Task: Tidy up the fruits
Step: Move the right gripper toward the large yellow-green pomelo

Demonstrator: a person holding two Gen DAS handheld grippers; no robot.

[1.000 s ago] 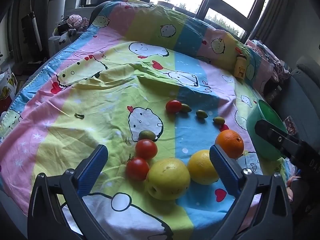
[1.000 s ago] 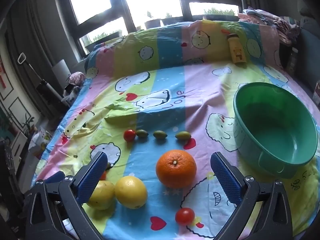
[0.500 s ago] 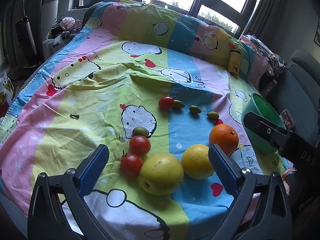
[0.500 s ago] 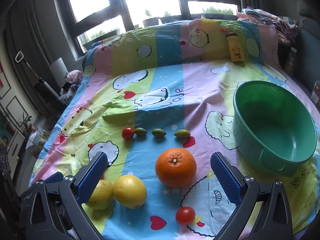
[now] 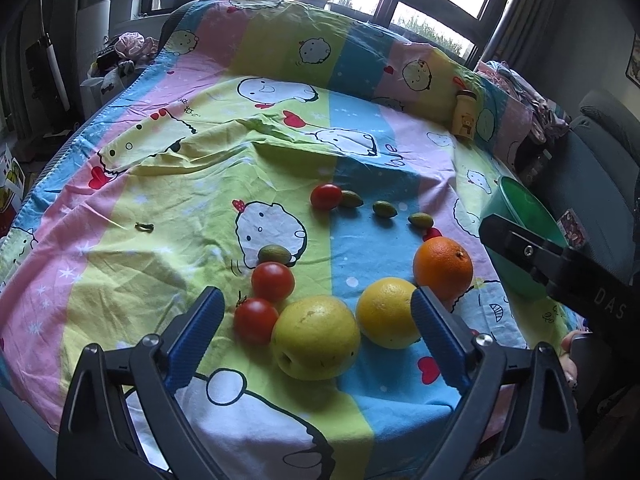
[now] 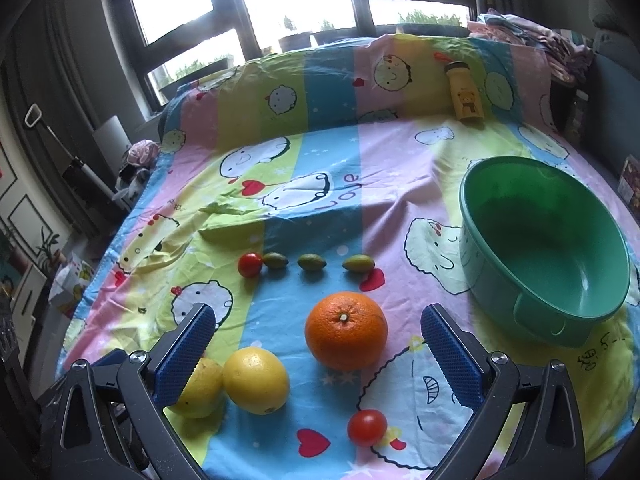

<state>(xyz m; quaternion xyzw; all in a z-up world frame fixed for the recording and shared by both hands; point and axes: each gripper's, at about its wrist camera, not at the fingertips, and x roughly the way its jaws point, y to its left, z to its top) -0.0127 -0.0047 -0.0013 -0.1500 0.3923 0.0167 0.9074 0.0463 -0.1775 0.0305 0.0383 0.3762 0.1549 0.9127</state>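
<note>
Fruit lies loose on a cartoon-print cloth. My left gripper (image 5: pixel 316 306) hovers low over the near edge. Its jaws are closing, but the pads touch nothing. A large yellow-green fruit (image 5: pixel 316 338), a yellow citrus (image 5: pixel 386 312) and two tomatoes (image 5: pixel 256 320) lie on the cloth in the span between them. My right gripper (image 6: pixel 318 322) stands open, with the orange (image 6: pixel 346 330) on the cloth just ahead between its fingers. A small tomato (image 6: pixel 367 427) lies under it. Further off, a tomato (image 6: pixel 250 265) and small green fruits (image 6: pixel 312 262) form a row. The green bowl (image 6: pixel 500 280) sits at the right and holds nothing.
A yellow bottle (image 6: pixel 466 96) stands at the far right where the cloth rises. Another small green fruit (image 5: pixel 274 255) lies beside the near tomatoes. A tiny dark scrap (image 5: pixel 144 227) is on the left. The cloth is wrinkled in the middle. Windows and clutter lie beyond.
The left gripper's fingers have come slightly closer together, and its view has shifted a little. The fruit and the right gripper have not moved.
</note>
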